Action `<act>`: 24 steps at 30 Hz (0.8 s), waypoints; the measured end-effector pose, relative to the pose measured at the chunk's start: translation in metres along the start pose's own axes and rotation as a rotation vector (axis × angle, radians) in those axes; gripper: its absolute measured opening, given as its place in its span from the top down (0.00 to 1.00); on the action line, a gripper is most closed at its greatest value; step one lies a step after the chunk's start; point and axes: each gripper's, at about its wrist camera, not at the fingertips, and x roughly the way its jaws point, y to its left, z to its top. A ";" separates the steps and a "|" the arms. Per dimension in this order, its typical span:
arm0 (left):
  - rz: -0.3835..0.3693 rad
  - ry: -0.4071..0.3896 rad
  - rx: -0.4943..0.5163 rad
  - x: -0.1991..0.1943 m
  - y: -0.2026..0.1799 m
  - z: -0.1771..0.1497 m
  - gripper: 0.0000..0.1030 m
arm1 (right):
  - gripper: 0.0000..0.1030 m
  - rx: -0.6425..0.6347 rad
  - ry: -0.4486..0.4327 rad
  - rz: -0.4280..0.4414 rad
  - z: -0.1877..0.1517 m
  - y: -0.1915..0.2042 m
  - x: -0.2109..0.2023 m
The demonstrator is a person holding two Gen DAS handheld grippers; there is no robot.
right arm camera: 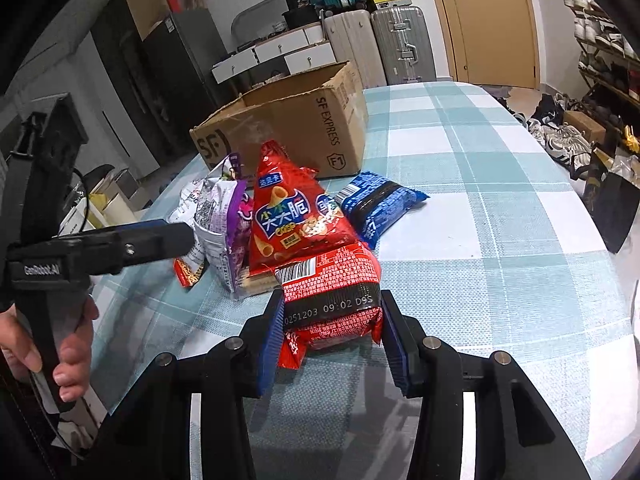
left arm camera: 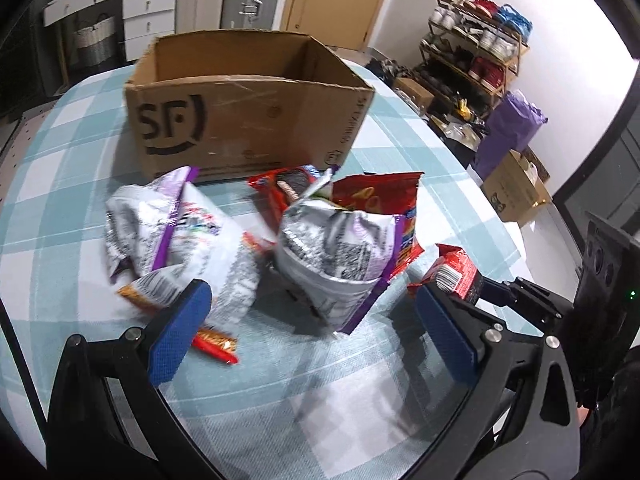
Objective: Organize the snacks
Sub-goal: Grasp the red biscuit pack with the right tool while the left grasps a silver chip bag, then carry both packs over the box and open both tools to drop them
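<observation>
Checked teal surface (right arm camera: 480, 208) is carrying crinkled snack bags before a cardboard box (right arm camera: 296, 124) reading "SF EXPRESS". Right claw (right arm camera: 332, 320) is clamping a red barcoded packet (right arm camera: 332, 280); left claw (left arm camera: 316, 320) is gaping wide, gripping nothing.

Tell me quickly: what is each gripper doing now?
Left gripper: open, holding nothing.
Right gripper: shut on the red packet.

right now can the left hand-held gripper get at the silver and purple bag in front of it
Probably yes. The left hand-held gripper is open, and the silver and purple bag stands just ahead between its blue pads with nothing across the gap; only bare tablecloth lies below.
</observation>
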 end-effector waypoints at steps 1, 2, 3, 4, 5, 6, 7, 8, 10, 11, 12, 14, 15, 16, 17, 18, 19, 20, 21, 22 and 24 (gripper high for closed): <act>0.000 0.001 0.006 0.002 -0.002 0.002 0.01 | 0.56 0.004 -0.003 0.001 0.000 -0.002 -0.001; -0.003 0.001 0.010 0.004 -0.003 0.003 0.01 | 0.56 0.008 -0.005 0.003 0.000 -0.003 -0.001; -0.008 0.004 0.016 0.007 -0.004 0.005 0.01 | 0.56 0.011 -0.007 0.004 -0.001 -0.004 -0.002; -0.010 0.008 0.020 0.009 -0.006 0.006 0.01 | 0.56 0.012 -0.010 0.003 -0.001 -0.005 -0.003; -0.010 0.010 0.025 0.011 -0.007 0.007 0.01 | 0.56 0.014 -0.011 0.004 -0.001 -0.006 -0.003; -0.010 0.013 0.031 0.015 -0.008 0.010 0.02 | 0.56 0.017 -0.012 0.006 -0.001 -0.007 -0.003; -0.011 0.014 0.034 0.017 -0.009 0.011 0.02 | 0.56 0.020 -0.014 0.007 -0.001 -0.008 -0.003; -0.014 0.014 0.037 0.019 -0.009 0.013 0.02 | 0.56 0.021 -0.015 0.008 -0.001 -0.008 -0.003; -0.016 0.011 0.046 0.023 -0.011 0.016 0.04 | 0.56 0.025 -0.017 0.008 -0.001 -0.010 -0.003; -0.016 0.008 0.054 0.026 -0.012 0.018 0.06 | 0.56 0.027 -0.018 0.009 -0.002 -0.011 -0.004; -0.016 0.007 0.060 0.029 -0.013 0.021 0.11 | 0.56 0.028 -0.019 0.010 -0.002 -0.012 -0.004; -0.020 0.012 0.071 0.034 -0.011 0.022 0.22 | 0.56 0.030 -0.020 0.010 -0.002 -0.013 -0.003; -0.032 0.020 0.069 0.038 -0.010 0.024 0.31 | 0.56 0.033 -0.019 0.010 -0.002 -0.014 -0.003; -0.046 0.024 0.064 0.040 -0.008 0.024 0.33 | 0.56 0.036 -0.019 0.009 -0.002 -0.015 -0.003; -0.056 0.021 0.059 0.041 -0.006 0.024 0.34 | 0.56 0.038 -0.018 0.009 -0.002 -0.016 -0.003; -0.065 0.012 0.056 0.041 -0.005 0.024 0.40 | 0.56 0.041 -0.018 0.009 -0.003 -0.017 -0.003; -0.072 0.011 0.053 0.041 -0.003 0.023 0.48 | 0.56 0.043 -0.017 0.010 -0.002 -0.017 -0.003; -0.073 0.009 0.051 0.041 -0.001 0.023 0.51 | 0.56 0.044 -0.017 0.009 -0.003 -0.017 -0.003; -0.087 0.005 0.042 0.040 0.003 0.023 0.58 | 0.56 0.045 -0.017 0.009 -0.003 -0.017 -0.003; -0.097 0.002 0.034 0.039 0.005 0.021 0.60 | 0.56 0.045 -0.018 0.008 -0.002 -0.017 -0.003; -0.105 -0.004 0.017 0.037 0.010 0.018 0.63 | 0.56 0.042 -0.019 0.006 -0.002 -0.015 -0.003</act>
